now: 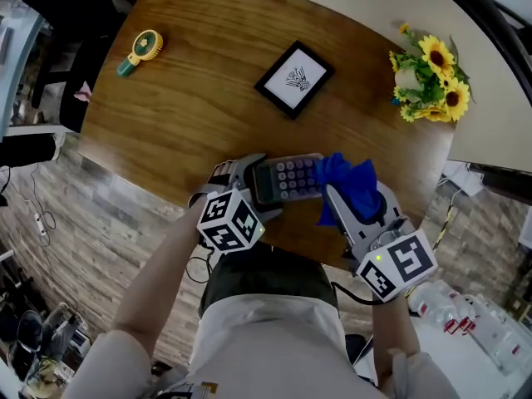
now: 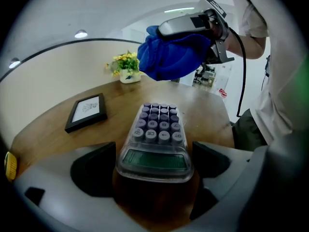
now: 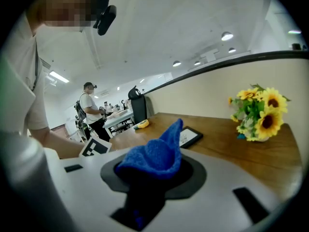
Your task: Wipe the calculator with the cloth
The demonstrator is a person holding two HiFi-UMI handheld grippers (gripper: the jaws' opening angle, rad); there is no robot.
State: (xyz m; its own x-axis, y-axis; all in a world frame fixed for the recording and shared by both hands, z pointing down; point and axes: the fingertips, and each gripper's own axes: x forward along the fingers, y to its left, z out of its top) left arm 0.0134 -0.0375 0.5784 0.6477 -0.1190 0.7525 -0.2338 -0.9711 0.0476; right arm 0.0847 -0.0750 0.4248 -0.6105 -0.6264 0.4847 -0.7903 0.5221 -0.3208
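Note:
A grey calculator (image 1: 287, 177) with purple keys is at the near edge of the wooden table (image 1: 191, 106). My left gripper (image 1: 264, 181) is shut on its display end, one jaw on each side. In the left gripper view the calculator (image 2: 157, 139) points away from me between the dark jaw pads (image 2: 94, 168). My right gripper (image 1: 341, 194) is shut on a bunched blue cloth (image 1: 347, 183), which sits at the calculator's right end. The cloth (image 2: 171, 57) hangs above the far end of the keypad. In the right gripper view the cloth (image 3: 154, 156) fills the jaws and hides the calculator.
A black picture frame (image 1: 294, 79) lies on the middle of the table. A pot of sunflowers (image 1: 431, 77) stands at the right edge, and a small yellow and green fan (image 1: 141, 51) lies at the far left. A person (image 3: 91, 112) stands in the background.

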